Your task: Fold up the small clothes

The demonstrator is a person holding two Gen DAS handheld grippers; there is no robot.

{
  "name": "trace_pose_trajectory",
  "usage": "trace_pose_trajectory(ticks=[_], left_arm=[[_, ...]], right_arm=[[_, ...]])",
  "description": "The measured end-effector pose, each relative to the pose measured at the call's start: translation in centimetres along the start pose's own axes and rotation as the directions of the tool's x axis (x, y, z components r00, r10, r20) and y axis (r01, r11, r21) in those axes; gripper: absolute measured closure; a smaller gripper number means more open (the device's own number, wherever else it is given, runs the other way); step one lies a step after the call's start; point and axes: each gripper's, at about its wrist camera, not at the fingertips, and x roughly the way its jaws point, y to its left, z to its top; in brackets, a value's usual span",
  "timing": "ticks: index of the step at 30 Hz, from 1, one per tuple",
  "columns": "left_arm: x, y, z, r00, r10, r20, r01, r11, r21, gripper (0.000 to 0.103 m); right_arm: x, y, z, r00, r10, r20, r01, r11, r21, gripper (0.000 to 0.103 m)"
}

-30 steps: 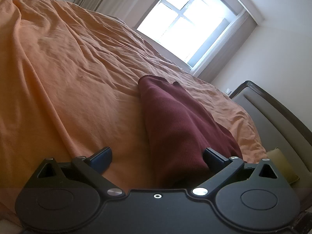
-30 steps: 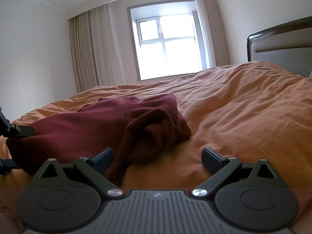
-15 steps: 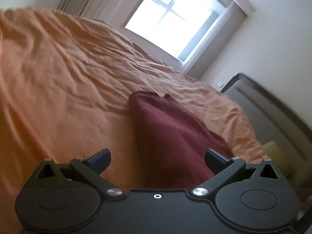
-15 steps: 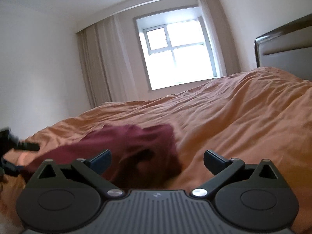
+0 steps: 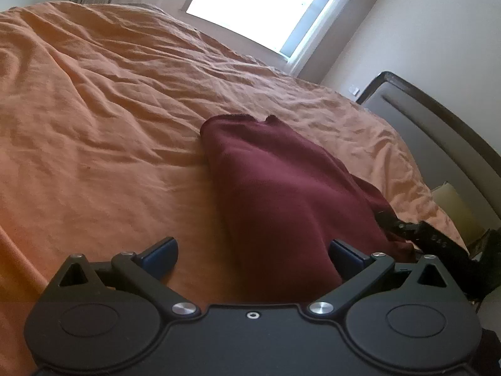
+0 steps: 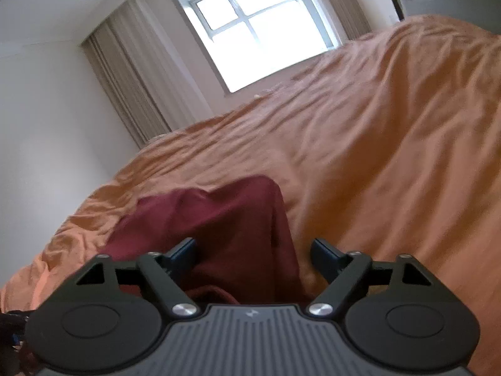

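Garment maroon, on orange bedspread; left tool, right tool released.

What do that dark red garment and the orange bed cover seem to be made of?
The dark red garment looks like a soft, matte knit, perhaps cotton or fleece: it drapes in thick rounded folds without shine. The orange bed cover looks like a thin woven fabric, possibly cotton or linen, matte and full of fine, sharp creases. The exact fibre cannot be told.

No readable text, number or brand name is seen anywhere; only a small lightning-like emblem is made out on the right gripper, too small to identify.
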Motion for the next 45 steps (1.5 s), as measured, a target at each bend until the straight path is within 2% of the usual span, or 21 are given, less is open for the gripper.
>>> trace_pose_trajectory(ticks=[4, 6, 7, 9, 10, 12, 14, 18, 25, 32, 39, 45], left_arm=[[0.4, 0.2, 0.4, 1.0, -0.011, -0.012, 0.011, 1.0, -0.007, 0.001], [0.7, 0.1, 0.6, 1.0, -0.014, -0.021, 0.014, 1.0, -0.021, 0.004], [0.8, 0.0, 0.7, 0.999, -0.019, -0.026, 0.019, 1.0, -0.021, 0.01], [1.0, -0.3, 0.8, 0.999, -0.039, -0.039, 0.038, 0.999, -0.019, 0.019], [1.2, -0.4, 0.9, 0.998, -0.047, -0.047, 0.046, 0.999, -0.024, 0.025], [1.6, -0.6, 0.9, 0.995, -0.073, -0.068, 0.07, 0.997, -0.042, 0.042], [1.6, -1.0, 0.7, 0.996, -0.054, -0.068, 0.051, 0.998, -0.043, 0.047], [1.2, -2.5, 0.3, 0.999, -0.001, -0.053, 0.002, 1.0, 0.025, 0.054], [-0.5, -3.6, 0.4, 0.999, 0.005, -0.053, -0.002, 0.998, 0.056, 0.065], [-2.6, -4.5, 0.3, 0.999, -0.021, -0.031, 0.024, 0.995, 0.095, 0.073], [-4.9, -2.8, 2.2, 1.0, -0.007, -0.008, 0.008, 0.993, 0.115, 0.075], [-8.8, 1.3, 5.5, 0.994, 0.074, 0.081, -0.083, 0.991, 0.109, 0.075]], right_arm=[[-0.2, 0.4, -1.1, 1.0, -0.011, 0.015, 0.012, 1.0, -0.029, 0.03], [-0.3, 0.8, -1.4, 1.0, -0.013, 0.019, 0.013, 0.999, -0.035, 0.037], [-0.3, 0.8, -1.4, 1.0, -0.014, 0.019, 0.015, 0.999, -0.037, 0.039], [-0.5, 1.2, -1.5, 1.0, -0.019, 0.018, 0.02, 0.998, -0.051, 0.05], [-0.6, 1.5, -1.5, 1.0, -0.022, 0.018, 0.023, 0.997, -0.068, 0.053], [-1.1, 2.2, -1.5, 0.999, -0.029, 0.015, 0.03, 0.993, -0.111, 0.062], [-1.4, 3.0, -1.5, 0.999, -0.042, 0.011, 0.044, 0.987, -0.154, 0.064], [-2.2, 4.1, -1.8, 0.998, -0.055, 0.01, 0.056, 0.979, -0.194, 0.071], [-4.5, 5.4, -2.4, 0.998, -0.059, 0.016, 0.061, 0.973, -0.223, 0.078], [-6.9, 8.4, -2.1, 0.997, -0.029, 0.073, 0.048, 0.959, -0.281, 0.082], [-6.0, 15.0, -0.8, 0.992, 0.081, 0.093, -0.042, 0.93, -0.364, 0.083], [-2.3, 21.1, -0.5, 0.977, 0.192, 0.094, -0.142, 0.913, -0.383, 0.083]])
